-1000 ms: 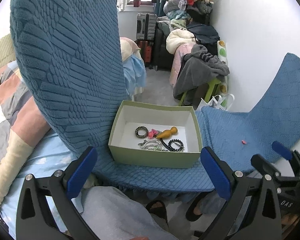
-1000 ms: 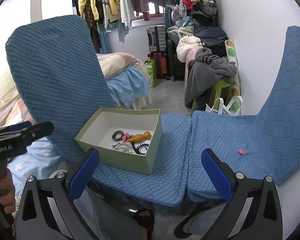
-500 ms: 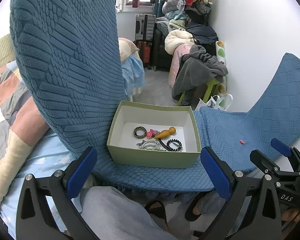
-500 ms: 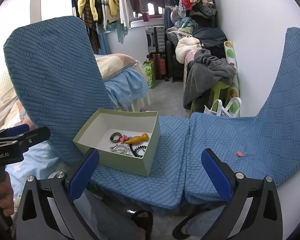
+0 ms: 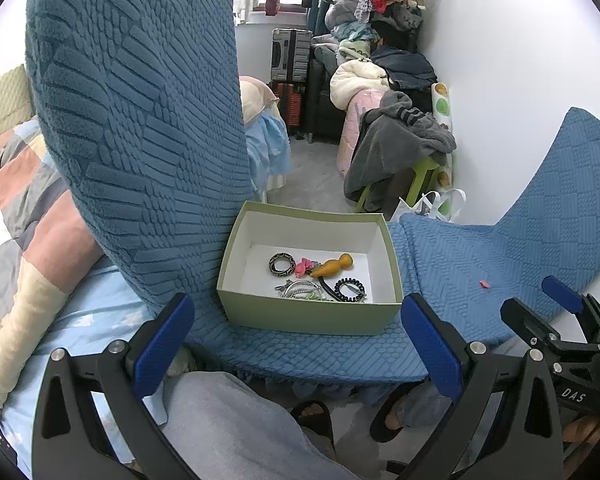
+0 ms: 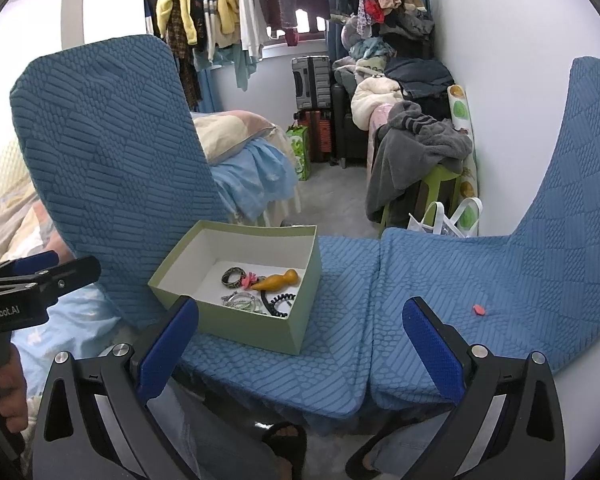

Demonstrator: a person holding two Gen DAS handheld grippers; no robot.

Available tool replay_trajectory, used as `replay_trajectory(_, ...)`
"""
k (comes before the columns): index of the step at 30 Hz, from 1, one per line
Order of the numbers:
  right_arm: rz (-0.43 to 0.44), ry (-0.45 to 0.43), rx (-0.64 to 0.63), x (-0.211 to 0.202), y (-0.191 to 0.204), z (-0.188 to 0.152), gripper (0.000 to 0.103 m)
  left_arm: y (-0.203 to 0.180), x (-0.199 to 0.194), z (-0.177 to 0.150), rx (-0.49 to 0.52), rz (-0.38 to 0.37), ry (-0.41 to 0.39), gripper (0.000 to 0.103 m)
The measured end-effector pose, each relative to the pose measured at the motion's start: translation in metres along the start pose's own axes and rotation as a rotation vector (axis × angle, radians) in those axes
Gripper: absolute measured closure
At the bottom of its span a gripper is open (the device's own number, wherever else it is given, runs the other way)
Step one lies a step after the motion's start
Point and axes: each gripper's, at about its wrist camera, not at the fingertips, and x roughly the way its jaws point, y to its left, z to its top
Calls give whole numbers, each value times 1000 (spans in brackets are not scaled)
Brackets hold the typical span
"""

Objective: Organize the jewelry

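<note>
- Sitting on the left one of two blue quilted seat cushions, a pale green open cardboard box with a white inside holds the jewelry.
- Inside the box lie a black-and-cream patterned ring-shaped bangle, a small pink flower-like piece, an orange gourd-shaped piece, a silvery tangle of chain and a black coiled band; the pink piece lies between the bangle and the orange piece, touching or nearly so.
- A small pink bit lies alone on the right-hand blue cushion, well apart from the box.
- The left gripper hangs in front of the box, its blue-padded jaws wide apart and empty.
- The right gripper hangs in front of the two cushions, jaws likewise wide apart with nothing between them.
- In the right wrist view a hand grips the left tool's handle at the left edge.
- Grey trouser legs and a foot in a black sandal show below the seat edge.
</note>
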Motion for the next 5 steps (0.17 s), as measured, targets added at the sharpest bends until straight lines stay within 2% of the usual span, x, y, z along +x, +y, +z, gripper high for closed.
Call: replay_trajectory(5, 1, 1, -6, 0, 2, 0, 1, 2, 1, 0, 8, -11, -3, 1)
